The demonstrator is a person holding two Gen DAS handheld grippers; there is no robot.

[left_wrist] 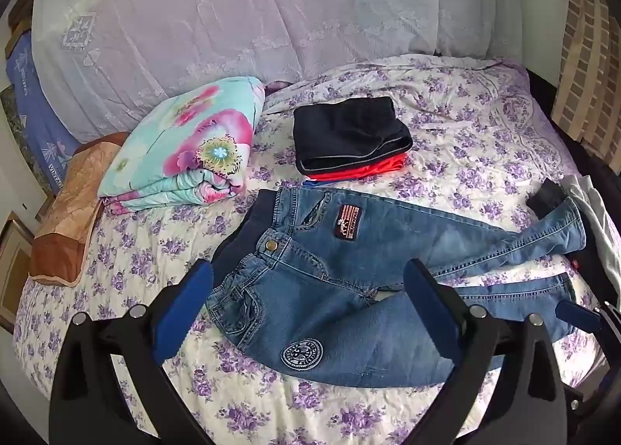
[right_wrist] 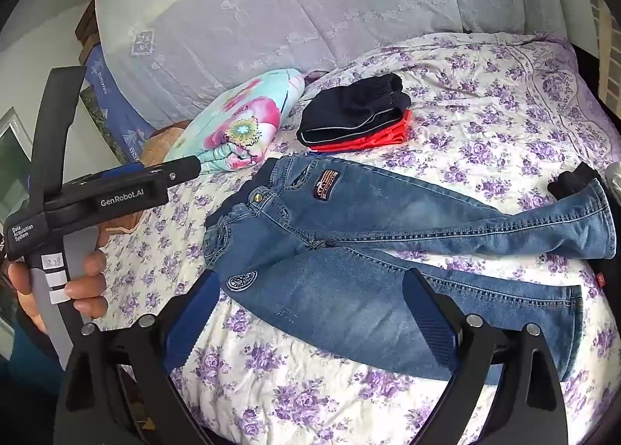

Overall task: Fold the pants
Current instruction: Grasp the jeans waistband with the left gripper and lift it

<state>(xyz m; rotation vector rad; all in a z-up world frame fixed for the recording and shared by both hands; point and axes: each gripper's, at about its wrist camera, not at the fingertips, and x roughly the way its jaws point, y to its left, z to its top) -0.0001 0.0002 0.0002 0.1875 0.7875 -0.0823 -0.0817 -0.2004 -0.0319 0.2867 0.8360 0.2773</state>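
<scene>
A pair of blue jeans (left_wrist: 388, 227) lies spread flat on the flowered bed sheet (left_wrist: 465, 115), waist to the left and both legs running right. My left gripper (left_wrist: 308, 276) hovers open above the hip area, nothing between its blue pads. In the right wrist view the jeans (right_wrist: 349, 227) show in full. My right gripper (right_wrist: 312, 288) stands open over the near leg, also holding nothing. A hand holds the left gripper (right_wrist: 174, 173) at the left, beside the waistband. One tip of the right gripper (left_wrist: 576, 313) shows near the leg ends.
A stack of folded clothes (left_wrist: 349, 138), dark on top of red, sits behind the jeans. A folded floral blanket (left_wrist: 186, 146) and a brown pillow (left_wrist: 66, 212) lie to the left. A lace-covered mound (left_wrist: 233, 18) fills the back. White cloth (left_wrist: 594, 212) hangs at the right edge.
</scene>
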